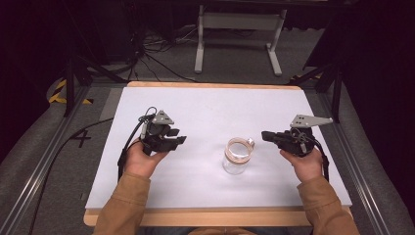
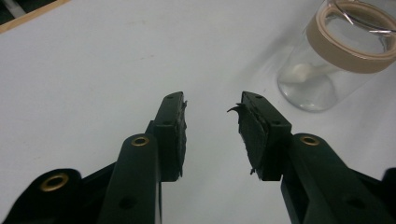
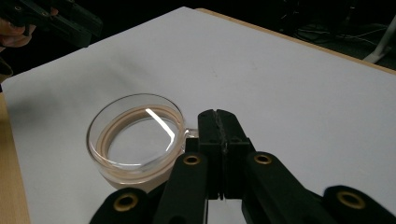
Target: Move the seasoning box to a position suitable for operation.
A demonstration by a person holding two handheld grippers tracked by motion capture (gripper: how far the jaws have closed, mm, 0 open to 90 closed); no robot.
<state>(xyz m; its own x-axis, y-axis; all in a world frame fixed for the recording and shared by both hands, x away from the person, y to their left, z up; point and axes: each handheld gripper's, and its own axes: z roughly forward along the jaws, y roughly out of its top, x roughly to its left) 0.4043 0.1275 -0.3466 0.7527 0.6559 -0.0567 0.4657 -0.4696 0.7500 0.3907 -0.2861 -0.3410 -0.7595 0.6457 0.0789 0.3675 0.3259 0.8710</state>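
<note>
Jar point(image 1: 238, 155) of clear glass stands on the white table point(image 1: 205, 107) between both tongs, just beside the right tongs point(image 1: 267, 134), whose jaws are pressed together. The left tongs point(image 1: 182, 139) are spread with nothing between them, farther away from the jar.

We see a wood-edged table point(image 1: 195, 217) w/ a white sheet point(image 1: 205, 112) covering nearly all of its top; bare wood shows along the front & back edges. Directly on the sheet, right of centre, stands a clear glass jar point(image 1: 238, 155), upright, w/ a tan ring round its mouth. In the left gripper view something small & white lies inside it, at the bottom.
</note>
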